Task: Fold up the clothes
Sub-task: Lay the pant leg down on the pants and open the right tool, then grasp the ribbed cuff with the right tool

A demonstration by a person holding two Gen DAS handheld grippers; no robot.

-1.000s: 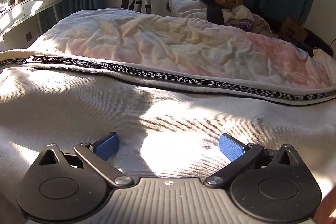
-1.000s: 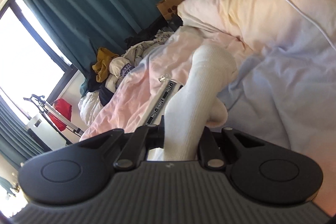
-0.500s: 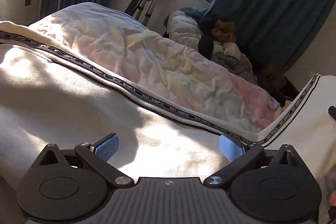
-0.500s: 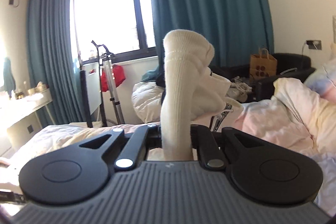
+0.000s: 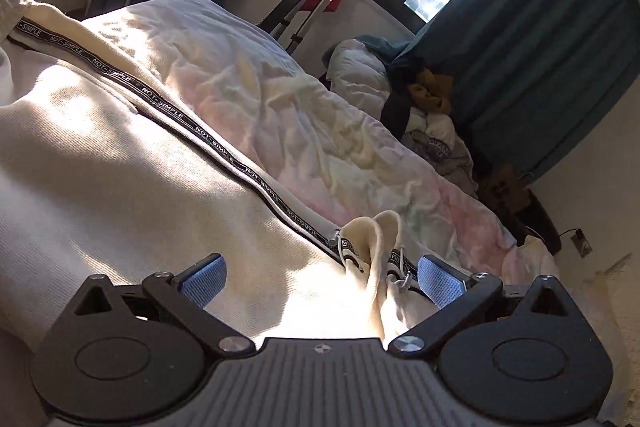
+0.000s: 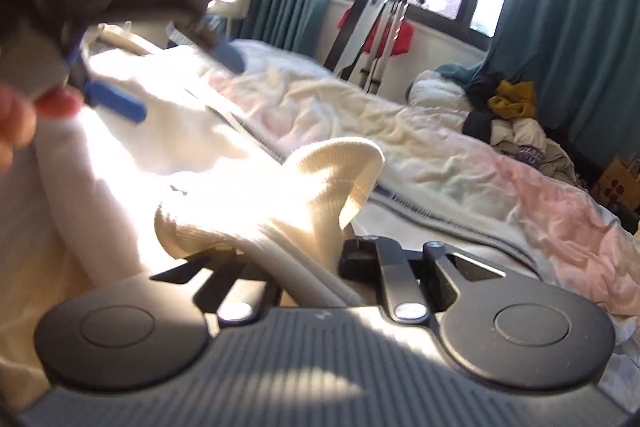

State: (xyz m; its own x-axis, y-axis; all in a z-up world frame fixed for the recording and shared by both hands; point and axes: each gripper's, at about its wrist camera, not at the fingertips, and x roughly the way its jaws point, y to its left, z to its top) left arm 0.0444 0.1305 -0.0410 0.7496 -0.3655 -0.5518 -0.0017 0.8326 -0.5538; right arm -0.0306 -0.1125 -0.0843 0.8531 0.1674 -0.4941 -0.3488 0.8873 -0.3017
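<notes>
Sweeping across the bed (image 6: 420, 131), the right gripper (image 6: 308, 259) had rolled from sideways to nearly upright while carrying a ribbed cuff (image 6: 332, 167) of the cream jacket (image 5: 120, 187), its jaws clenched on that cloth low in the frame. That looked like a sleeve being brought over the body for a fold. The left gripper (image 5: 320, 275) hung released above the jacket, where a folded edge with zip pulls had appeared between its blue pads (image 5: 440, 281). Lettered black tape (image 5: 168, 107) ran diagonally along the garment, spread on the bed.
</notes>
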